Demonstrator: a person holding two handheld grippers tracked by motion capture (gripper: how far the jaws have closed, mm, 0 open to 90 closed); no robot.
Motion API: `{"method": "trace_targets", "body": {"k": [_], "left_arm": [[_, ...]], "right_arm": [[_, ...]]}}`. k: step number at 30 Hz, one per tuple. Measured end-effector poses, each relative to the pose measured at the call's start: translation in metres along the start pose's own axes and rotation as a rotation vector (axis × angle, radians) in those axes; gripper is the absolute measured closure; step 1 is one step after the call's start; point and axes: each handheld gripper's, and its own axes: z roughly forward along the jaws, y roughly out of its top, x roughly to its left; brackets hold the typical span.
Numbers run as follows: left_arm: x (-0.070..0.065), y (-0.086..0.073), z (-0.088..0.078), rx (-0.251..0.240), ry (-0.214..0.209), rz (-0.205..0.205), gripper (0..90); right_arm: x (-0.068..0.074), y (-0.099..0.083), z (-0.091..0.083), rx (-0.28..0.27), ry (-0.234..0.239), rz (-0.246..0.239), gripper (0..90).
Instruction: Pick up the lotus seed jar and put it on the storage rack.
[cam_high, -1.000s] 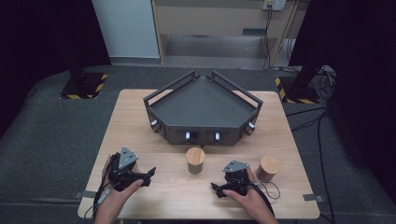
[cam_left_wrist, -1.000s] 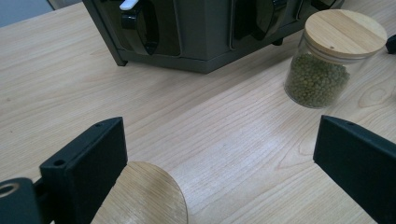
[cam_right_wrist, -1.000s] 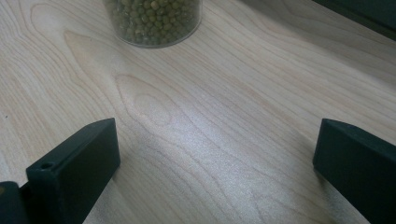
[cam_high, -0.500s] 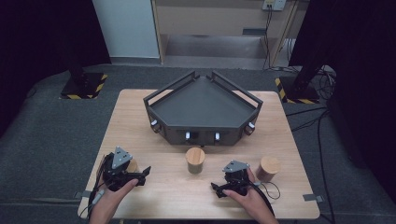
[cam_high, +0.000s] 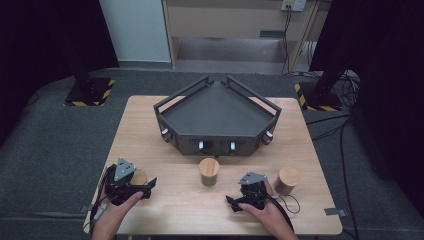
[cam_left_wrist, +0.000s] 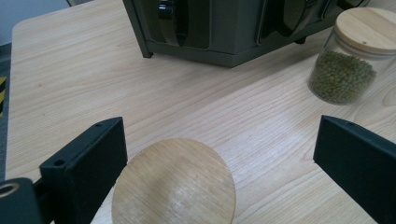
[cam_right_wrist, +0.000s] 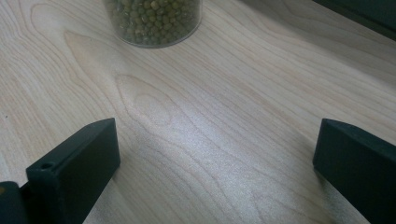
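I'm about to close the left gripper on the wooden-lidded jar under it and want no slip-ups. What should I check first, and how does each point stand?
1. Left gripper jaws open wide enough for the near jar's lid: ok.
2. Lid centred between the jaws: not ok; it sits close to the left jaw, far from the right one.
3. Jaws low enough to grip the jar's body: cannot tell.
4. Bean jar and dark tray apart from the closing jaws: ok.
5. Right gripper open over bare table, out of the way: ok.
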Motion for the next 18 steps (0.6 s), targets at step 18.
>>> {"method": "trace_targets", "body": {"k": [18], "left_arm": [[0.0071,-0.0067,0.0016,0.032,0.019,-0.009,1.8]], "right_arm": [[0.0000,0.0000,0.0000,0.000,0.000,0.000,0.7]]}}
